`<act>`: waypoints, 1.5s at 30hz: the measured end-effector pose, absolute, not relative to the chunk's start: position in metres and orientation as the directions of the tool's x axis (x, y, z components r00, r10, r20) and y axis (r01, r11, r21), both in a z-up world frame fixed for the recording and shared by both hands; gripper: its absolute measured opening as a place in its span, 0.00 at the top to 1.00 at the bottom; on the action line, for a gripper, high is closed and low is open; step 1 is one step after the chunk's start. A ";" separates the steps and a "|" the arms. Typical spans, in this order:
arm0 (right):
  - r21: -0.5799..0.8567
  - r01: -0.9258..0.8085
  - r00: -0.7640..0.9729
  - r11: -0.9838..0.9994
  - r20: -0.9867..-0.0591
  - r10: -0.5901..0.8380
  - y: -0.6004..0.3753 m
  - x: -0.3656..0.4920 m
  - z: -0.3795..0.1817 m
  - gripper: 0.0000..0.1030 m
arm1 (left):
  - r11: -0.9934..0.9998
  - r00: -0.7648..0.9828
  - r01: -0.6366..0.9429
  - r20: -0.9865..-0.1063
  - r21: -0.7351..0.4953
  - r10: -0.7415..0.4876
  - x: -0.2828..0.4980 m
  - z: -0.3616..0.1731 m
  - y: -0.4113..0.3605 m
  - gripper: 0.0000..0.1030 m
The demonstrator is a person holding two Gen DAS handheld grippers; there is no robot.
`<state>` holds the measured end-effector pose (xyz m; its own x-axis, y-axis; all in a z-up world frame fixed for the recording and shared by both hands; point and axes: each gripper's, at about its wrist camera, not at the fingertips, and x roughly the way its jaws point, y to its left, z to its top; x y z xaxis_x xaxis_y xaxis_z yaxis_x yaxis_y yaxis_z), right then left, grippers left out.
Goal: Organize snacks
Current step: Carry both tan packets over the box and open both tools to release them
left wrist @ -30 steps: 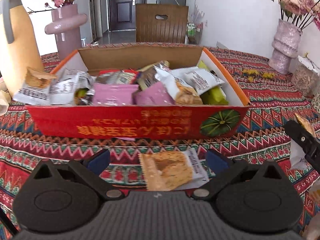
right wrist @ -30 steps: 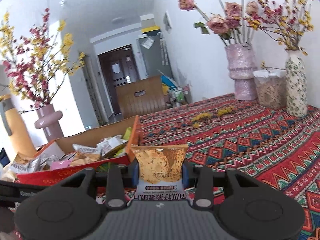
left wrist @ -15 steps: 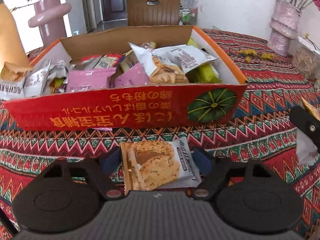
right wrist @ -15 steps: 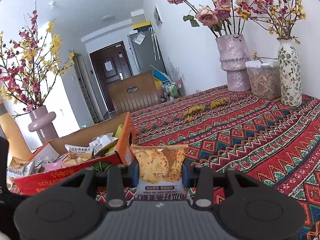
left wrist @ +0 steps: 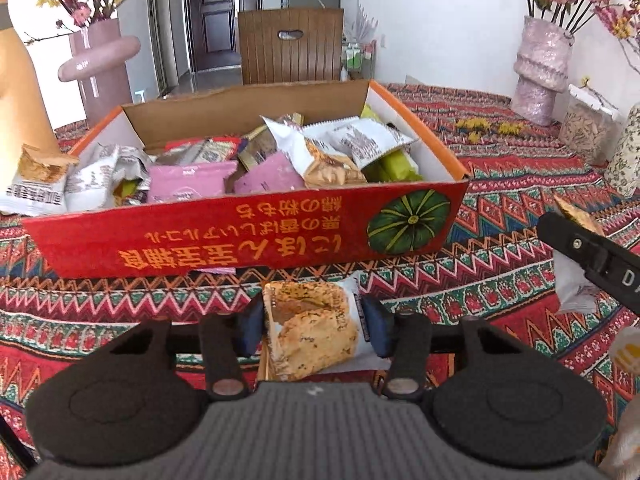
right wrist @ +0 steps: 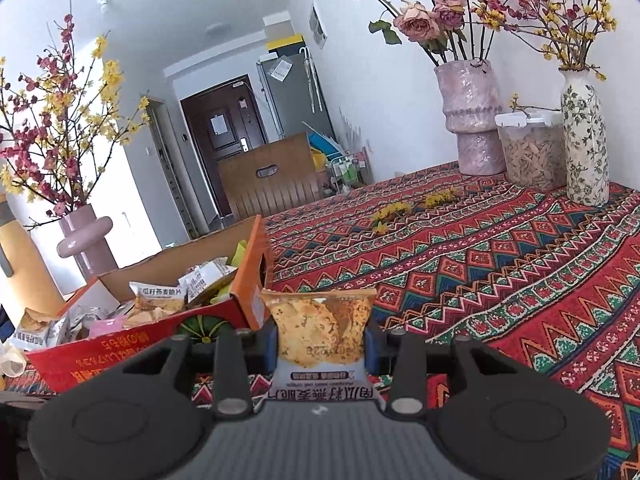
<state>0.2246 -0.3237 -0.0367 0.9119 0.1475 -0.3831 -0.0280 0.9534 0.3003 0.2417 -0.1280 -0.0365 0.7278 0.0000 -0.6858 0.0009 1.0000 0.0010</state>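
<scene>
Since the earlier frames the left hand-held gripper (left wrist: 316,330) has been closing, and its blue pads now press both sides of a cracker packet (left wrist: 314,330) lying on the bench (left wrist: 500,280) by the near edge, just before the red box (left wrist: 240,236). That box holds pink, white and green snack packets (left wrist: 280,160) heaped loosely. Only the right wrist view shows the right hand-held gripper (right wrist: 320,346) narrowly clamped on a second cracker packet (right wrist: 320,328), above the bench.
</scene>
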 end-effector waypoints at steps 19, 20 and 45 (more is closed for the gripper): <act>0.160 -0.171 0.941 0.972 -0.266 0.209 -0.286 0.205 -0.021 0.63 | 0.997 0.861 -0.049 -0.509 -0.051 0.017 0.199 0.028 -0.061 0.51; 0.144 -0.184 0.940 0.972 -0.262 0.217 -0.280 0.203 -0.016 0.63 | 0.997 0.866 -0.053 -0.499 -0.052 0.019 0.199 0.031 -0.058 0.51; 0.122 -0.202 0.946 0.972 -0.231 0.226 -0.192 0.296 0.033 0.63 | 0.975 0.912 -0.204 -0.379 -0.084 0.158 0.275 0.041 0.006 0.51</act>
